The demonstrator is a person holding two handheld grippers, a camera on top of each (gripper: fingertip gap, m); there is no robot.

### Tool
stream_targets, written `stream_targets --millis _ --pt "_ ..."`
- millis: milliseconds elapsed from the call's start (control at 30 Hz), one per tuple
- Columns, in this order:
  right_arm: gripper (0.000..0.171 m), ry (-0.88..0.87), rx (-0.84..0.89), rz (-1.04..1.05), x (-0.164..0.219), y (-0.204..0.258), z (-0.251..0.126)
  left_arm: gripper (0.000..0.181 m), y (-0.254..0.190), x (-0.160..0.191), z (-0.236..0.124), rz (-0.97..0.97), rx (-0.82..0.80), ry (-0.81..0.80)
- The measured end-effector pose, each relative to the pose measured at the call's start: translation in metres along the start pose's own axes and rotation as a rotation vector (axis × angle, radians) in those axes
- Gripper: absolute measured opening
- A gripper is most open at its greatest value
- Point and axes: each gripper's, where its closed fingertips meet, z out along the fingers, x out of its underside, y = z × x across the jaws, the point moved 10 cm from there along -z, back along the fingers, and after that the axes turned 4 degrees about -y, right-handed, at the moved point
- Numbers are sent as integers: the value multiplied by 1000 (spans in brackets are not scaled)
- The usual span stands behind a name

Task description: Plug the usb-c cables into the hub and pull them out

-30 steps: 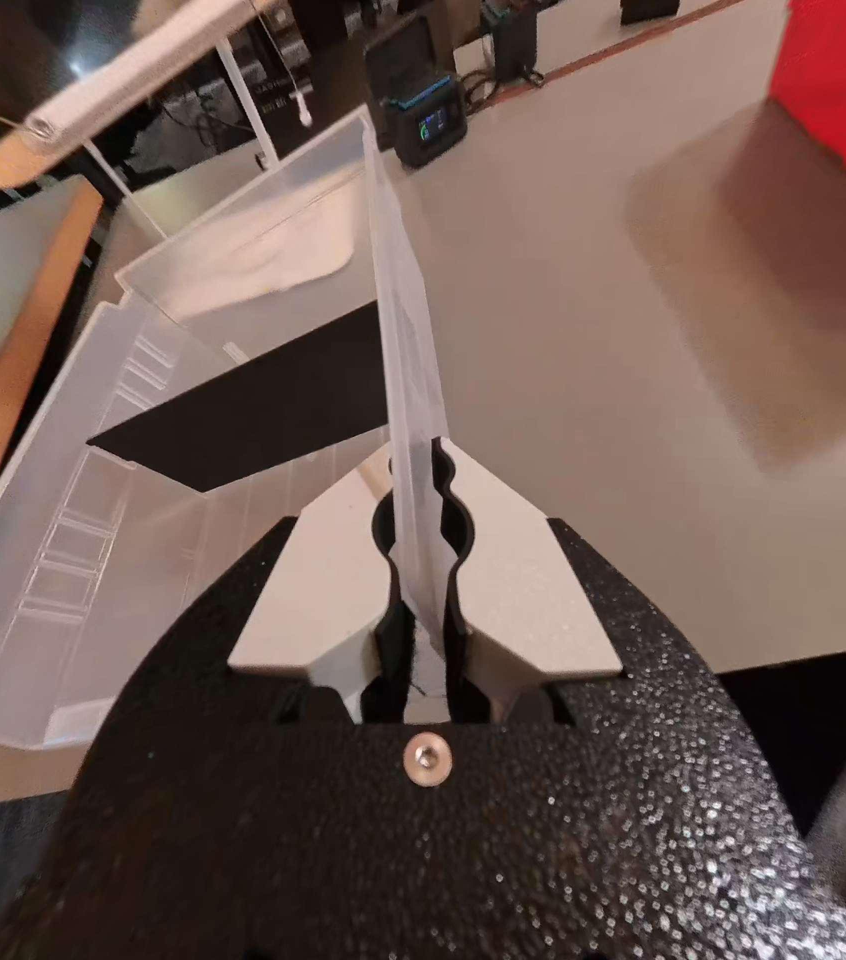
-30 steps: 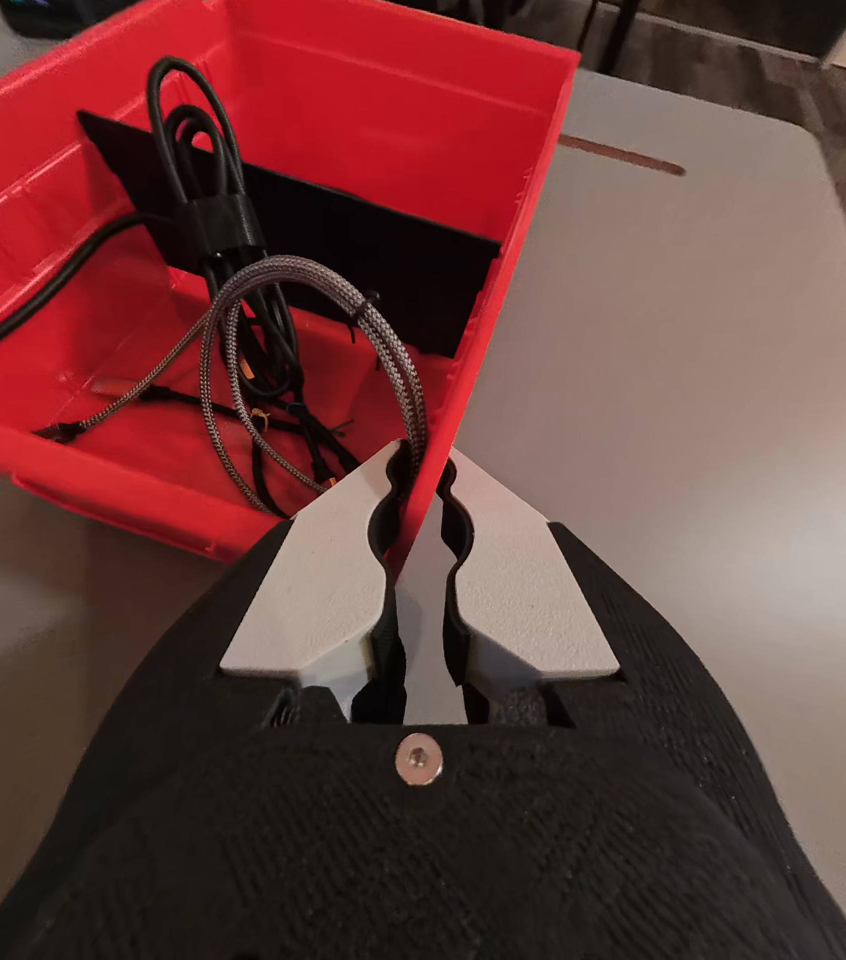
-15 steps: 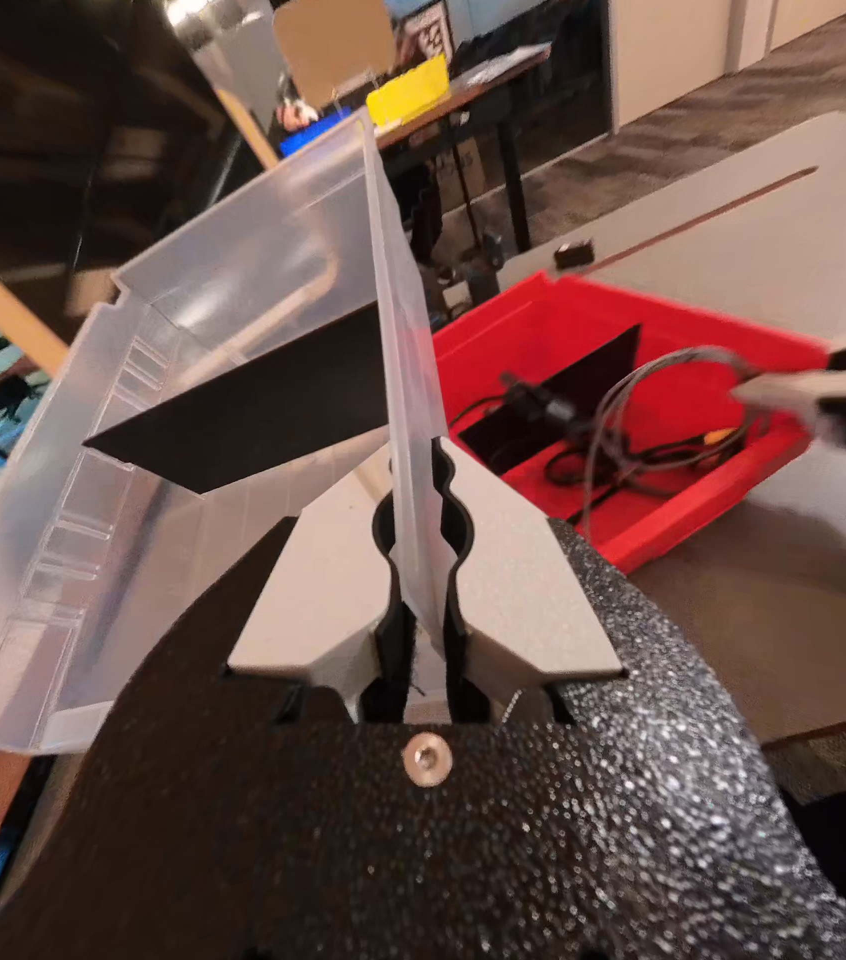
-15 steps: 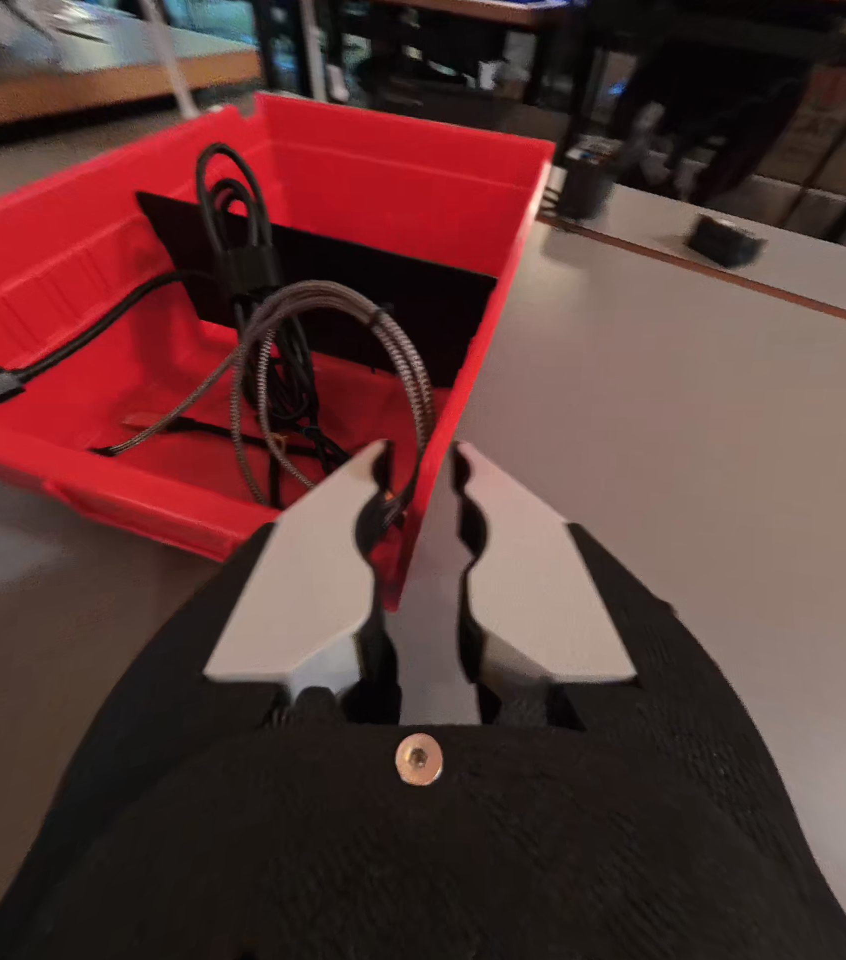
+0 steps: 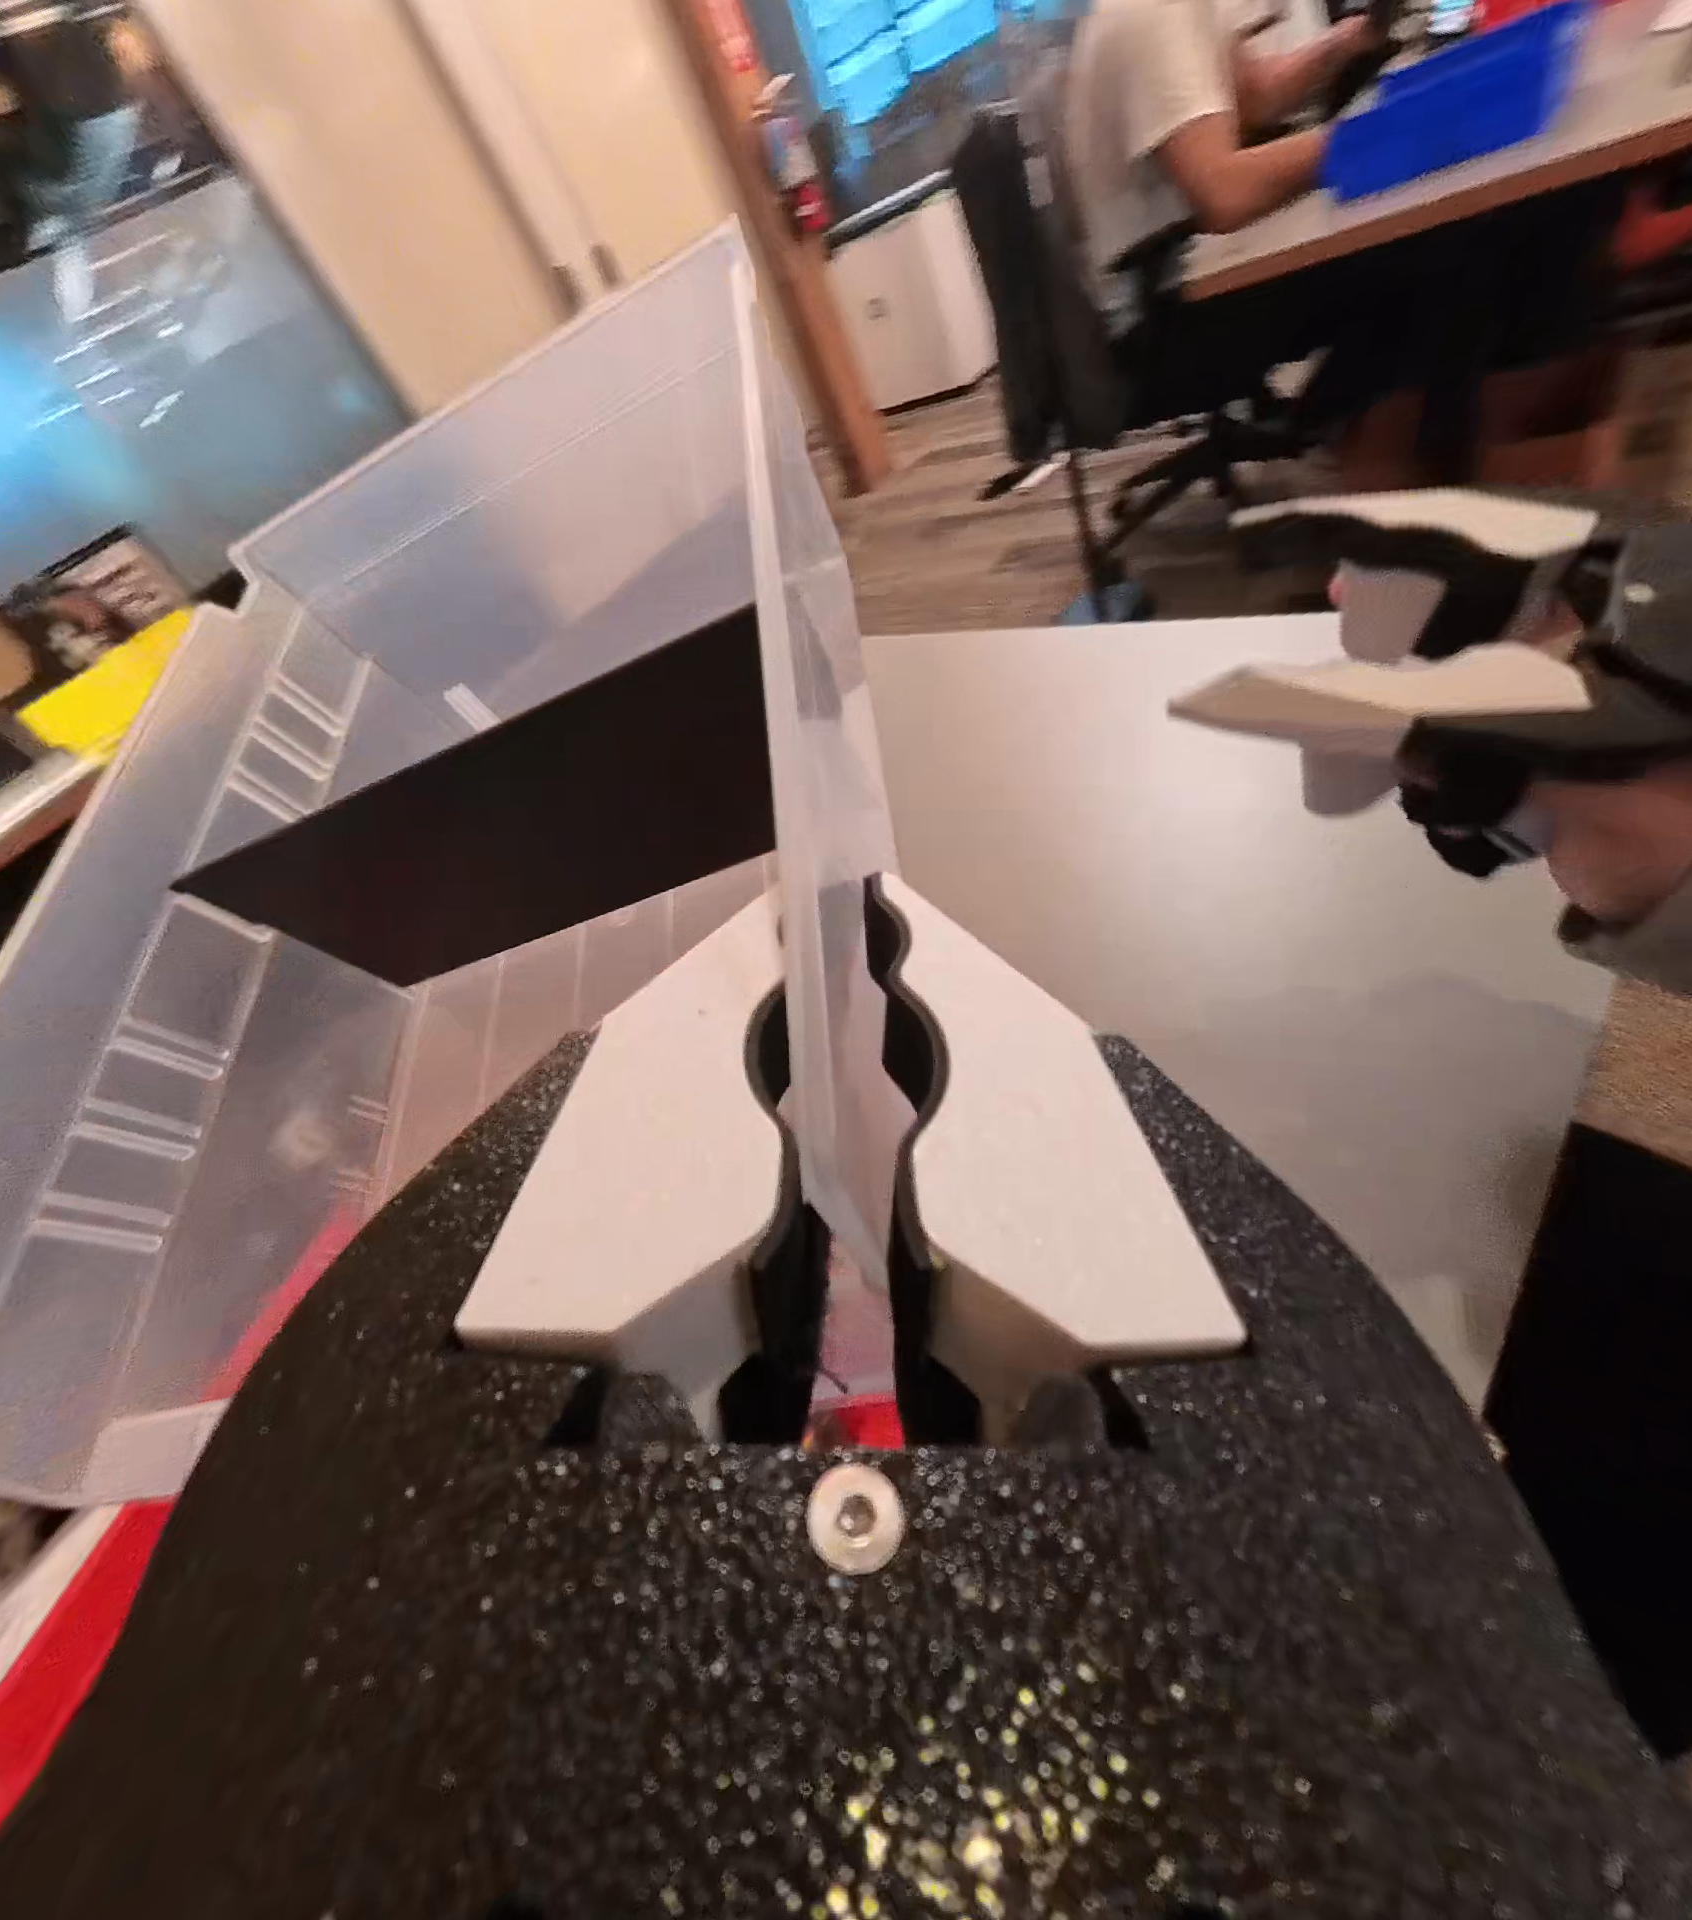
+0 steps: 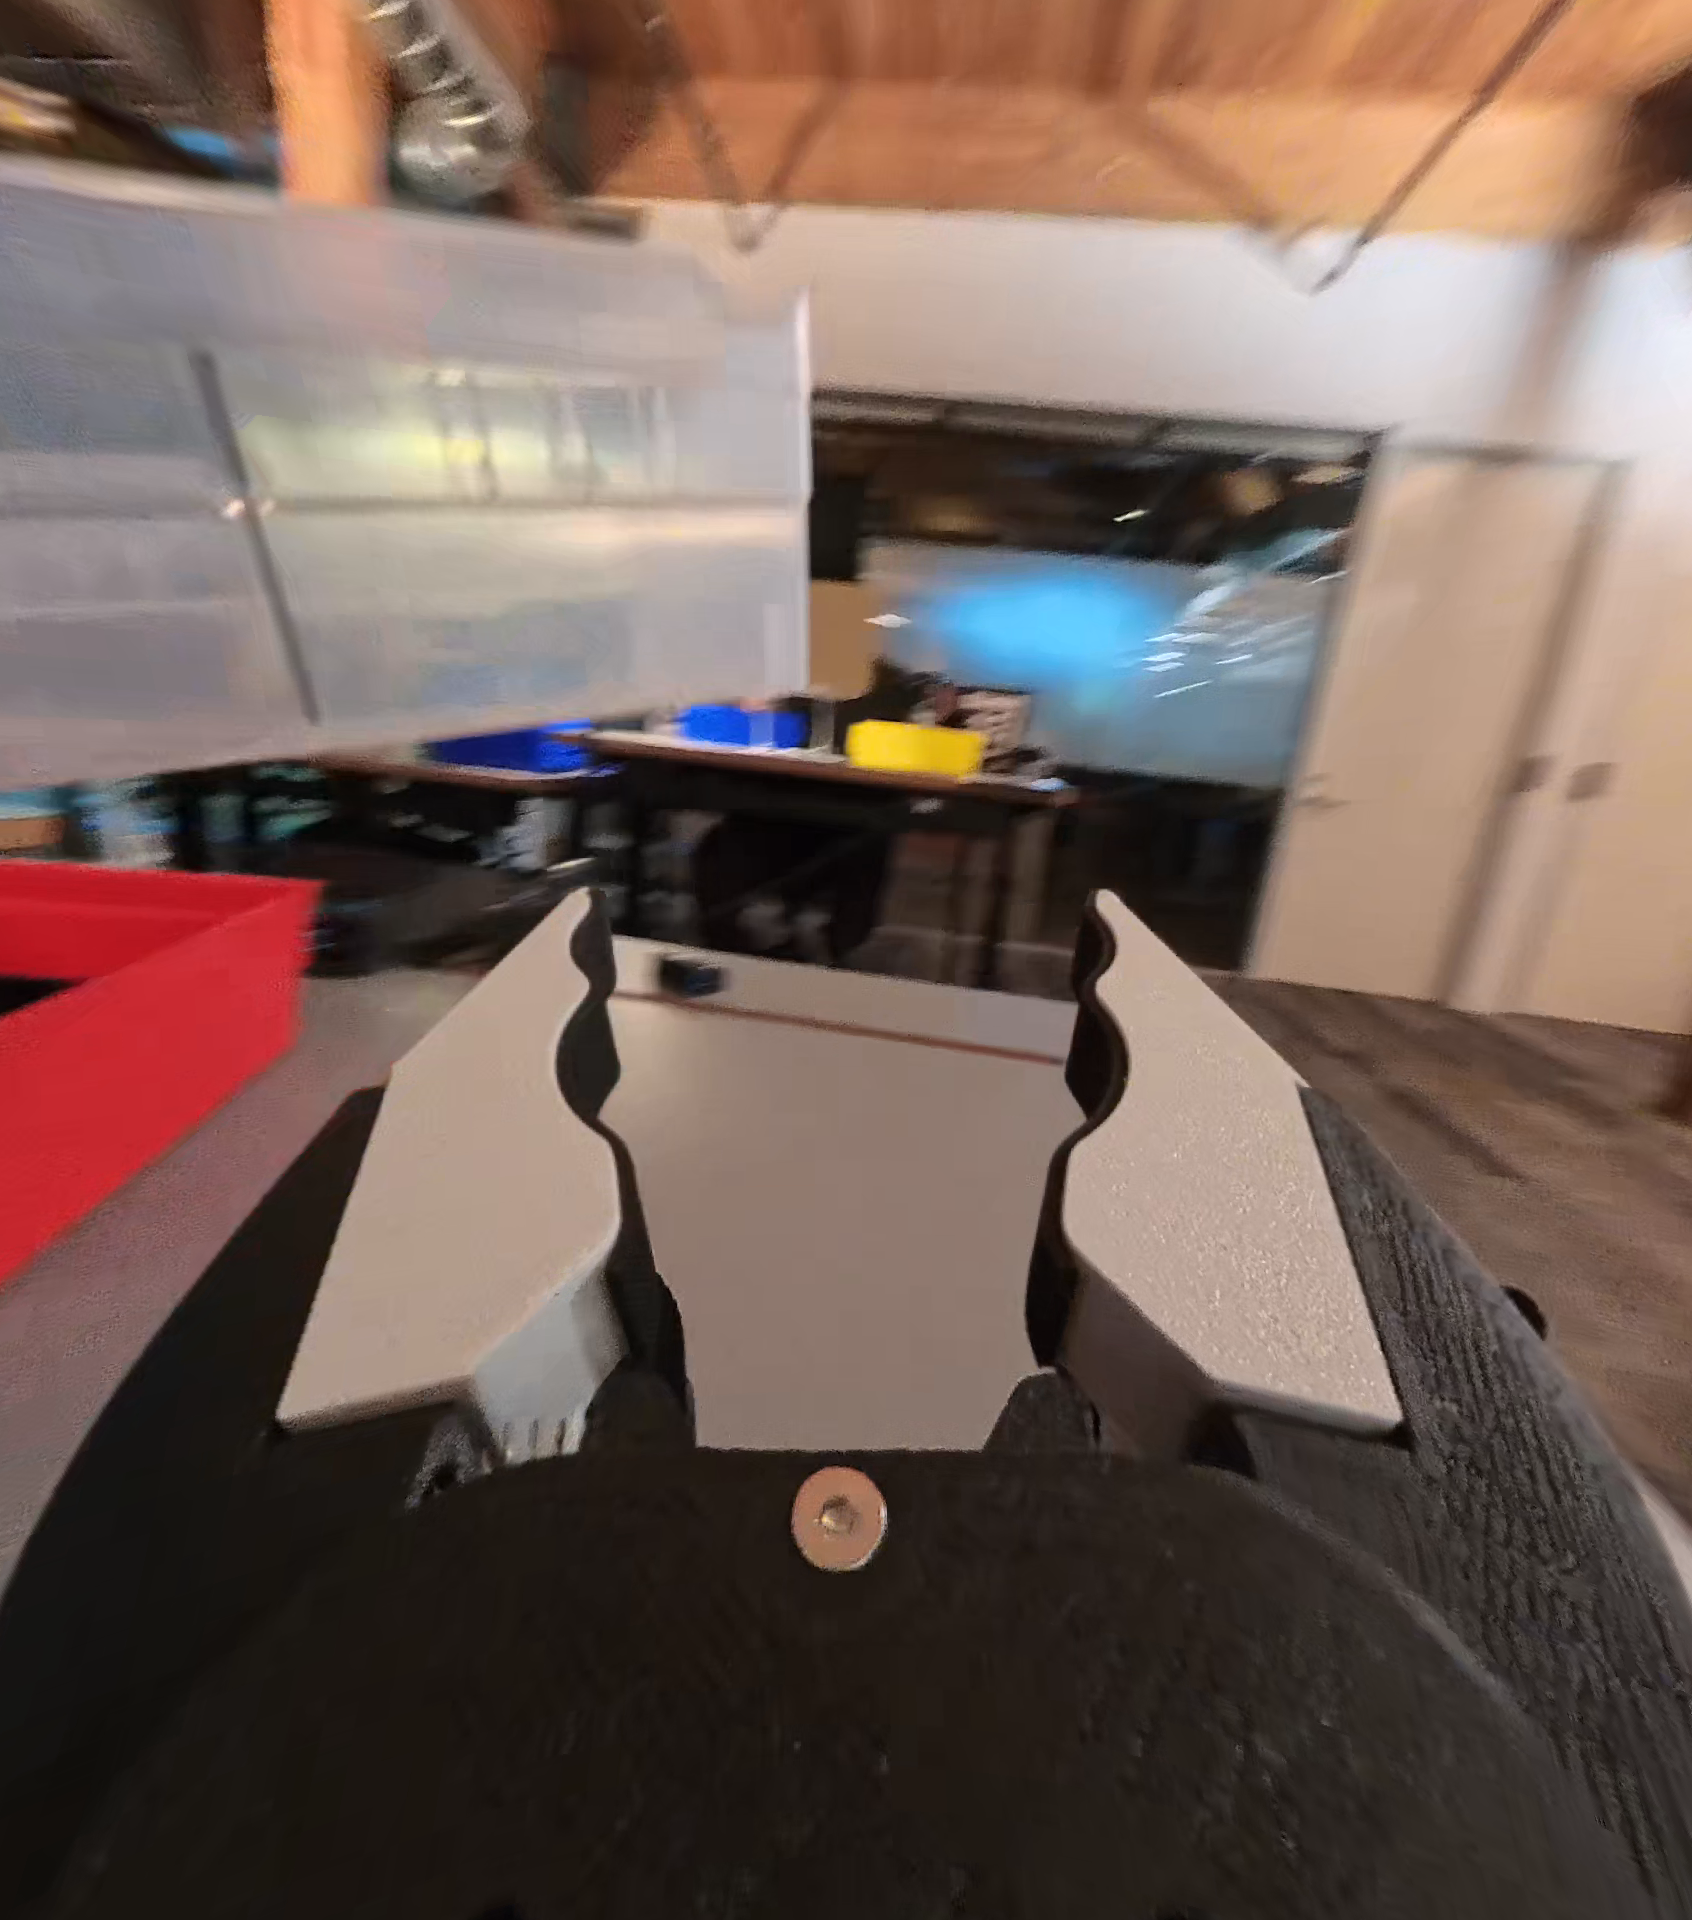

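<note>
My left gripper (image 5: 831,904) is shut on the side wall of a clear plastic bin (image 5: 509,499) and holds it tilted in the air. A black divider (image 5: 509,810) sits inside the bin. The clear bin also shows at the upper left of the right wrist view (image 6: 406,520). My right gripper (image 6: 842,904) is open and empty above the grey table (image 6: 821,1195). It also shows at the right of the left wrist view (image 5: 1206,613). The red bin (image 6: 73,1091) stands on the table to its left, with its contents mostly hidden. No hub is in view.
A small black object (image 6: 688,974) lies near the table's far edge. A red patch of the red bin (image 5: 21,1683) shows below the clear bin. A person (image 5: 1185,125) sits at a desk behind, with an office chair (image 5: 1060,312) and other tables with coloured bins.
My left gripper has lifted and swung the clear bin over the red bin. My right gripper has let go of the red bin's wall, opened wide and risen away to the right.
</note>
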Motion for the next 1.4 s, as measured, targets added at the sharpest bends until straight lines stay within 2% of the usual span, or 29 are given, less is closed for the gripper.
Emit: stream_targets --millis 133,233,333,567,767,833,900,933,1000,1067,1167,1233,1300,1400 --pt "82 -58 282 -135 2 -67 -37 5 -42 -6 75 32 186 -10" --pt "80 8 291 -158 10 -93 -46 6 -72 8 126 44 262 27" --pt "81 24 312 -126 16 -105 -51 6 -97 31 163 43 270 68" --pt "81 41 320 -47 22 -113 -53 5 -120 77 195 6 248 184" --pt "78 39 342 0 21 -109 -53 6 -130 102 199 14 169 108" --pt "78 43 360 0 20 -104 -52 53 -124 98 190 -46 145 123" --pt "78 40 378 3 16 -93 -48 99 -111 91 166 -76 95 98" --pt "82 48 382 10 15 -86 -44 108 -101 87 147 -76 53 61" --pt "92 89 362 6 15 -66 -33 113 -77 81 97 -86 -63 -31" --pt "94 138 316 38 16 -40 -23 112 -46 83 39 -127 -219 -102" --pt "99 190 222 169 20 2 -11 113 1 100 -45 -204 -492 -172" --pt "99 221 233 144 25 27 -3 115 25 122 -92 -228 -658 -136" --pt "109 310 273 57 34 45 8 114 41 147 -124 -250 -780 -39" --pt "111 410 314 20 53 62 20 113 53 178 -140 -328 -808 118"
